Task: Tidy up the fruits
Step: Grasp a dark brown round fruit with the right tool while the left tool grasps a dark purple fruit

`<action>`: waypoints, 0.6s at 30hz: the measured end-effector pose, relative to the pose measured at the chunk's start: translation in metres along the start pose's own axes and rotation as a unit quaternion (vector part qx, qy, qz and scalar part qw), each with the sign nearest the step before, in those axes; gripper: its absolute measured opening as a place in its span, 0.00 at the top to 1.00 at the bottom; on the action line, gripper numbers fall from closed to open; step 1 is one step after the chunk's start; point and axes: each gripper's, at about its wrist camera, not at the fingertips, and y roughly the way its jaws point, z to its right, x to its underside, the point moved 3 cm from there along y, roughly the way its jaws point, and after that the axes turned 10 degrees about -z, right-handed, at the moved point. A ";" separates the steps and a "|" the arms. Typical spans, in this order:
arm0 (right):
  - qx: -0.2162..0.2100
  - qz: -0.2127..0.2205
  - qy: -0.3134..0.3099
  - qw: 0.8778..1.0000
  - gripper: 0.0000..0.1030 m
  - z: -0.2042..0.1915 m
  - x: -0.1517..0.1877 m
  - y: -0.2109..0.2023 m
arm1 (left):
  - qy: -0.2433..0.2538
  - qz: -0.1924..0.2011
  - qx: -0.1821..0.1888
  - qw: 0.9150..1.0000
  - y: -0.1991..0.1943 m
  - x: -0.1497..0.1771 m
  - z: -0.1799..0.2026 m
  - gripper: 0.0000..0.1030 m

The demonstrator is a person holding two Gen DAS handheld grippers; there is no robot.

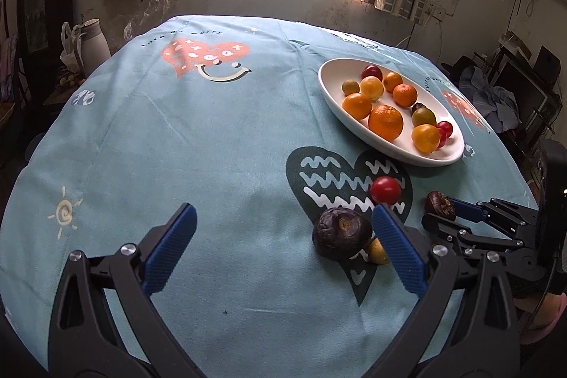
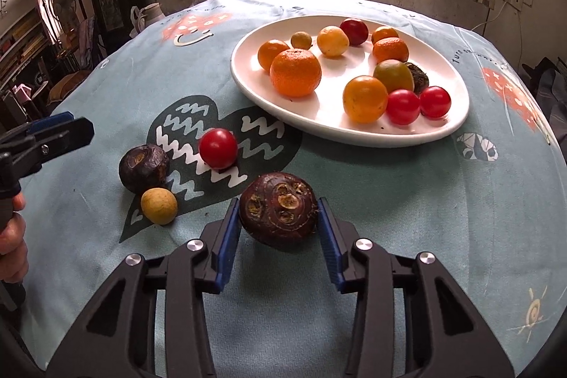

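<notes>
Worktop (image 2: 425,218) under a soft blue cloth printed with hearts, windows bright behind. Oval white dish (image 2: 255,84) holds smooth oranges and tomatoes. Right tongs (image 2: 279,222) are clenched on a rough brown bulb (image 2: 278,206); left tongs (image 1: 283,225) gape — beside a dark bulb (image 1: 340,232), a yellow fruit (image 2: 158,205) and a glossy tomato (image 2: 218,147).

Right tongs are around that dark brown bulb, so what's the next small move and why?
Probably lift the bulb and carry it toward the white dish. The right tongs have it between both pads, the dish already holds the other fruit, and bare space shows at its near rim.
</notes>
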 end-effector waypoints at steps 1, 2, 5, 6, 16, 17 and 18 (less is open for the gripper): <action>-0.004 0.010 0.006 1.000 0.58 0.003 0.000 -0.007 | 0.002 -0.005 0.010 1.000 0.002 0.001 0.002 0.02; -0.009 0.020 0.013 1.000 0.58 0.005 -0.001 -0.014 | 0.004 -0.011 0.021 1.000 0.005 0.002 0.005 0.02; -0.018 0.035 0.023 0.999 0.58 0.009 -0.002 -0.026 | 0.015 -0.030 0.046 0.998 0.014 0.006 0.014 0.03; -0.020 0.037 0.025 0.999 0.58 0.010 -0.002 -0.028 | 0.017 -0.033 0.050 0.998 0.016 0.006 0.017 0.06; -0.039 0.030 0.039 0.998 0.58 0.012 -0.001 -0.032 | -0.017 -0.076 0.076 0.994 0.044 0.000 0.027 0.37; -0.041 0.029 0.041 0.998 0.58 0.012 -0.001 -0.032 | -0.020 -0.081 0.076 0.994 0.047 0.000 0.027 0.38; -0.043 0.027 0.042 0.998 0.58 0.012 -0.001 -0.031 | -0.023 -0.086 0.075 0.993 0.050 0.000 0.028 0.39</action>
